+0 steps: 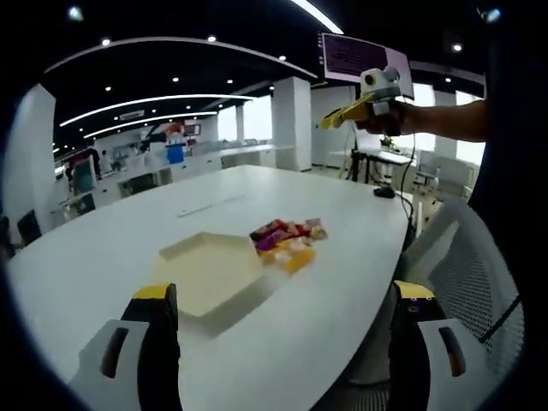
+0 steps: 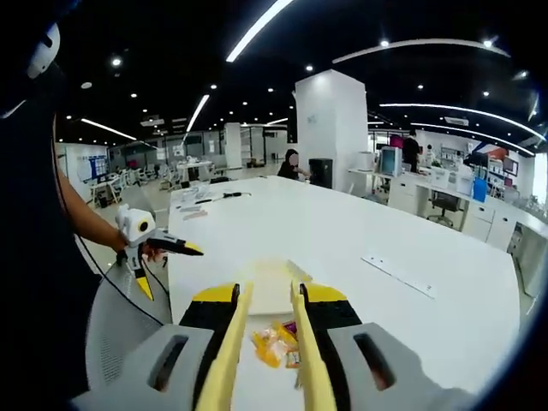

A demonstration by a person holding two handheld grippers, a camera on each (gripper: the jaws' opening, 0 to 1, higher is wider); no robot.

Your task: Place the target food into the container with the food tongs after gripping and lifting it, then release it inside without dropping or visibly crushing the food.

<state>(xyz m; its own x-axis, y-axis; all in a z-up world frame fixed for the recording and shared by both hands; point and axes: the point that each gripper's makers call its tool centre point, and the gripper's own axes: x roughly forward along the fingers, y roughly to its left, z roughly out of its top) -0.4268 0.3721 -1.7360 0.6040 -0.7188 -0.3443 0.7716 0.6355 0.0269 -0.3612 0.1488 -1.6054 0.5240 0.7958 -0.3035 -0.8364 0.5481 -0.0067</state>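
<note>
A small heap of wrapped snacks (image 1: 288, 241) is seen on the white counter (image 1: 342, 317), the wrappers red, purple, yellow and orange; the pieces are too bunched to be counted. One shallow pale yellow box (image 1: 208, 271) lies open on the counter, touching the heap on its near-left side in the left gripper view.

In the left gripper view the left gripper (image 1: 287, 321) is held with its two fingers (image 1: 156, 330) spread wide over the counter edge, nothing between them; box and heap lie beyond the fingertips, well apart from them. The right gripper (image 1: 338, 118) is seen raised high at the upper right, clear of the counter.

In the right gripper view one pair of yellow tongs (image 2: 267, 342) is pinched between the right gripper's fingers (image 2: 330, 318), its arms drawn near together. The snacks (image 2: 276, 344) appear between and just past the tong tips, the box (image 2: 272, 287) beyond them. The left gripper (image 2: 175, 247) is seen at the left, beside a mesh chair (image 2: 116, 321)
</note>
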